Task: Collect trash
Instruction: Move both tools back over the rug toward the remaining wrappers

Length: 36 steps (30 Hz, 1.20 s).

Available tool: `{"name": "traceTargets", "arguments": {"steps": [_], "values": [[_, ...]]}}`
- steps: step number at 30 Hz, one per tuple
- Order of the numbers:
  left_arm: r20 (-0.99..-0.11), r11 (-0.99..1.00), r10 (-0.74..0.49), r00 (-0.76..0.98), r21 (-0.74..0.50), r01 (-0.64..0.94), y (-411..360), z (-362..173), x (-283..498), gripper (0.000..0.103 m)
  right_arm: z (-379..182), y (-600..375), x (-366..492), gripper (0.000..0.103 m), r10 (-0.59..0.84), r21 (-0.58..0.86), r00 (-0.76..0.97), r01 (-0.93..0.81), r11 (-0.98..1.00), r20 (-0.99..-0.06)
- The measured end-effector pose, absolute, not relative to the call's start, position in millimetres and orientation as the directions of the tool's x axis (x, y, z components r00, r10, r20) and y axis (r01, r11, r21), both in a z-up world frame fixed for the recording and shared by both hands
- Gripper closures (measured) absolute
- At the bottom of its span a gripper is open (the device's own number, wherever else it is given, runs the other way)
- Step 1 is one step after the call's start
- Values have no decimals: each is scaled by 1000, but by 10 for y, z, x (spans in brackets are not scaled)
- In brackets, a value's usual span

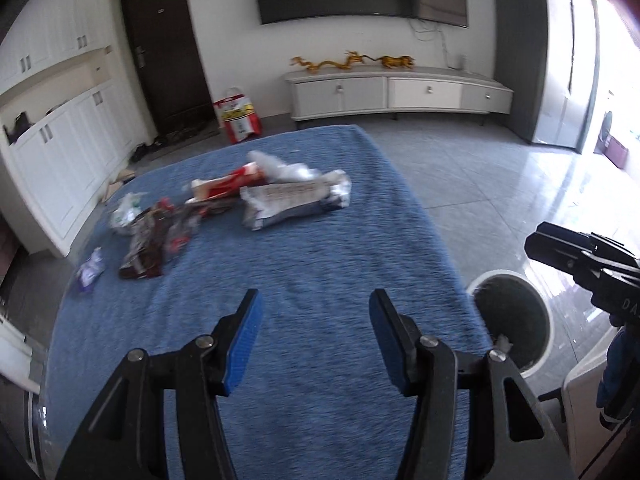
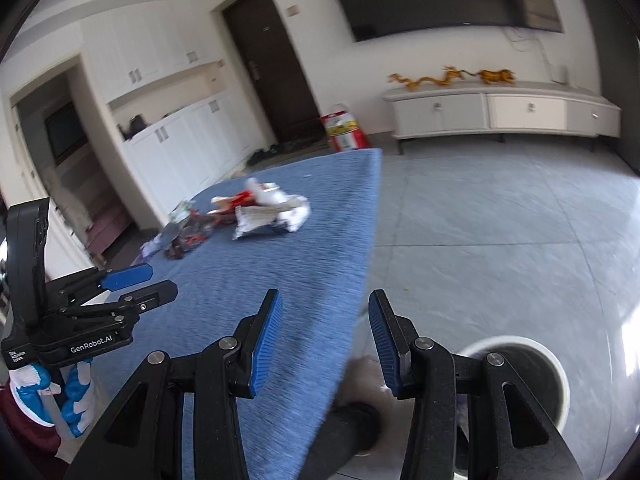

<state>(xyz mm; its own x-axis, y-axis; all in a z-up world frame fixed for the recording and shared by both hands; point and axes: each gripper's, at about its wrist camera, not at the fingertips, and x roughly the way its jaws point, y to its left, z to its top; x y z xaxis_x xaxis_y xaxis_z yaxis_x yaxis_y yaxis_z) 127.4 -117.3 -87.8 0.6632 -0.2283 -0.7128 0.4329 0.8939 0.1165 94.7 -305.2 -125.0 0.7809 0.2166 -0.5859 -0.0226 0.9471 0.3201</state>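
Several pieces of trash lie on the far part of a blue-covered table [image 1: 304,280]: a crumpled silver-white wrapper [image 1: 294,200], a red and white packet [image 1: 228,186], a dark red wrapper [image 1: 154,240], a small purple wrapper [image 1: 90,270]. The pile also shows in the right wrist view [image 2: 256,216]. My left gripper [image 1: 314,308] is open and empty above the near table. My right gripper [image 2: 324,312] is open and empty over the table's right edge. A white round bin [image 2: 520,376] stands on the floor at the table's right, also in the left wrist view [image 1: 512,316].
A white TV cabinet [image 1: 400,92] with gold dragon figures stands at the far wall under a TV. A red bag [image 1: 236,114] sits by a dark door. White cupboards [image 1: 60,152] line the left. Grey tiled floor [image 2: 500,220] lies right of the table.
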Motion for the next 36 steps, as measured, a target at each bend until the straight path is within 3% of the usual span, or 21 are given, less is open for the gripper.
{"name": "traceTargets", "arguments": {"steps": [28, 36], "values": [[-748, 961, -99, 656, 98, 257, -92, -1245, 1998, 42, -1368, -1888, 2137, 59, 320, 209, 660, -243, 947, -680], [-754, 971, -163, 636, -9, 238, 313, -1332, 2335, 41, -1365, -1866, 2476, 56, 276, 110, 660, -283, 953, -698]]}}
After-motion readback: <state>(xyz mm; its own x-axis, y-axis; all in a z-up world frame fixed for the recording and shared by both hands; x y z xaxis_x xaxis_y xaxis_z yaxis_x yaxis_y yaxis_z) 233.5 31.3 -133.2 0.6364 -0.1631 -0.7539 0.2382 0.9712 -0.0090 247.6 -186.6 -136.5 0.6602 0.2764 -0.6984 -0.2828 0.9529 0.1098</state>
